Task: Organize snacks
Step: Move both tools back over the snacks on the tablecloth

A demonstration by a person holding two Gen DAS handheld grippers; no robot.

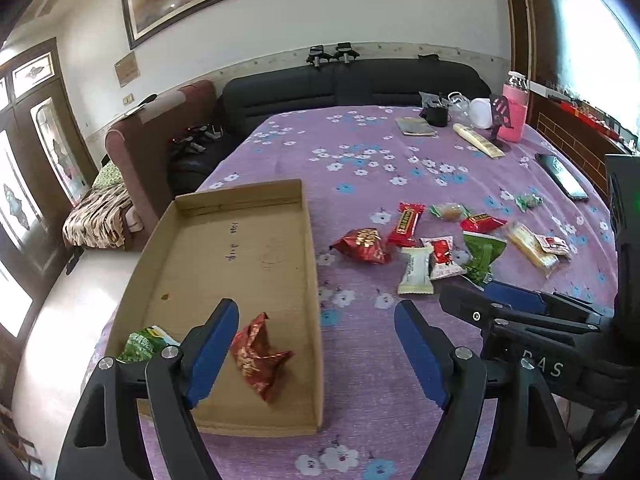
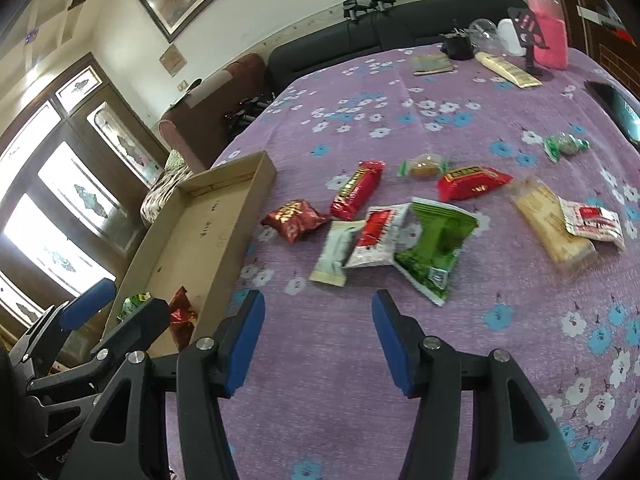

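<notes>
A shallow cardboard tray point(image 1: 308, 240) lies on the purple flowered cloth, and it also shows in the right wrist view point(image 2: 240, 168). In it lie a red crinkled snack packet point(image 1: 258, 356) and a green packet point(image 1: 140, 346). My left gripper point(image 1: 316, 320) is open and empty, above the tray's near right corner. Several loose snacks lie to the right: a red pouch point(image 2: 294, 218), a red bar point(image 2: 356, 190), a pale bar point(image 2: 332, 252), a red-white packet point(image 2: 376, 236), a green packet point(image 2: 436, 250). My right gripper point(image 2: 318, 306) is open and empty, just short of them.
More snacks lie farther right: a yellow bar point(image 2: 550, 226), a red wrapper point(image 2: 472, 182), small candies point(image 2: 426, 166). At the table's far end stand a pink bottle point(image 2: 548, 36), a black stand point(image 2: 530, 40), a tube point(image 2: 508, 70). A phone point(image 2: 618, 108) lies by the right edge.
</notes>
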